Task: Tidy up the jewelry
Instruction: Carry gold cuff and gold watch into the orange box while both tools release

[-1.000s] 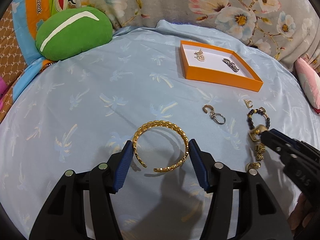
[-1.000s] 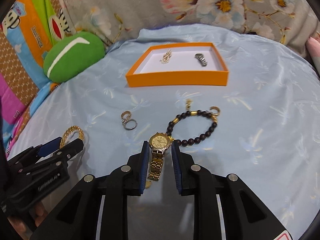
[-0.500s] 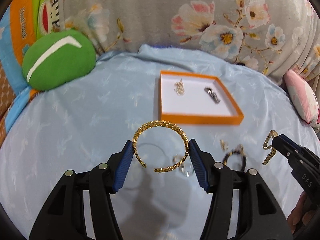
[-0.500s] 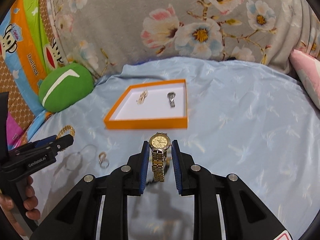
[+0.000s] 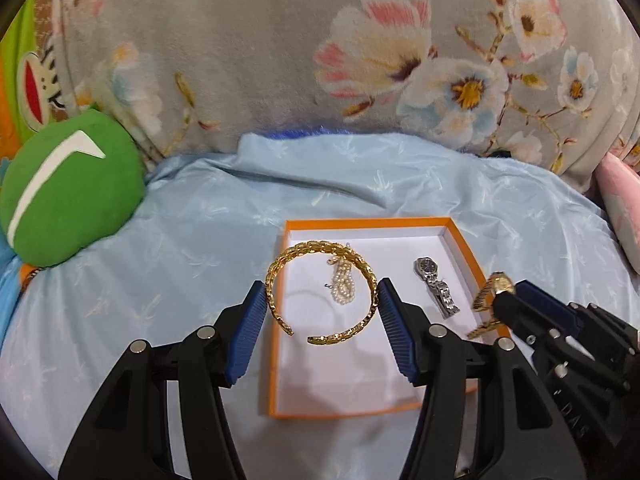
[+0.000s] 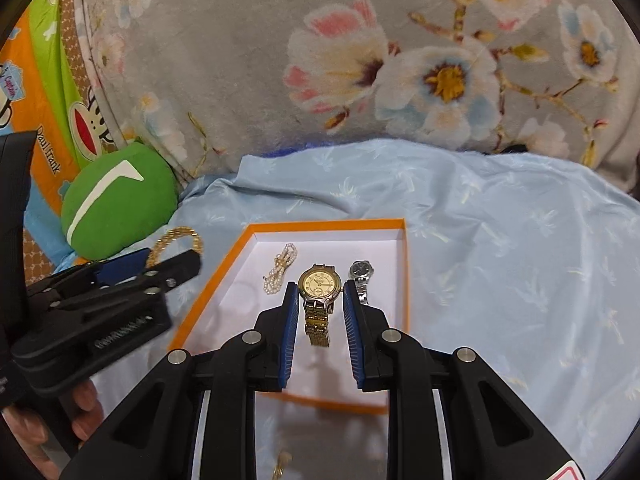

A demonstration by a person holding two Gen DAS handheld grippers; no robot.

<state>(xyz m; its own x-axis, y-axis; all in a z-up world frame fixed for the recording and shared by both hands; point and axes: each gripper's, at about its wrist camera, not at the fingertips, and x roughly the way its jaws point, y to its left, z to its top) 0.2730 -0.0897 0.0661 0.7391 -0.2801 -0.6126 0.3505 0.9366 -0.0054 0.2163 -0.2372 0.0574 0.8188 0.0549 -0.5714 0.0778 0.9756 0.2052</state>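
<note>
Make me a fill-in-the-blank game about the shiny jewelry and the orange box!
1. The left gripper holds a gold ____ over the orange box.
2. The right gripper holds a gold ____.
3. The silver watch lying in the box has a ____ face.
4. The pearl piece lies on the box's ____ floor.

Missing words: bangle; watch; dark; white

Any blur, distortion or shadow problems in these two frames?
Left wrist view: strong fisheye bend, dark corners; bangle and box sharp, soft shadows on the box floor. Right wrist view: same bend; gold watch sharp, bottom edge and hand blurred.
</note>
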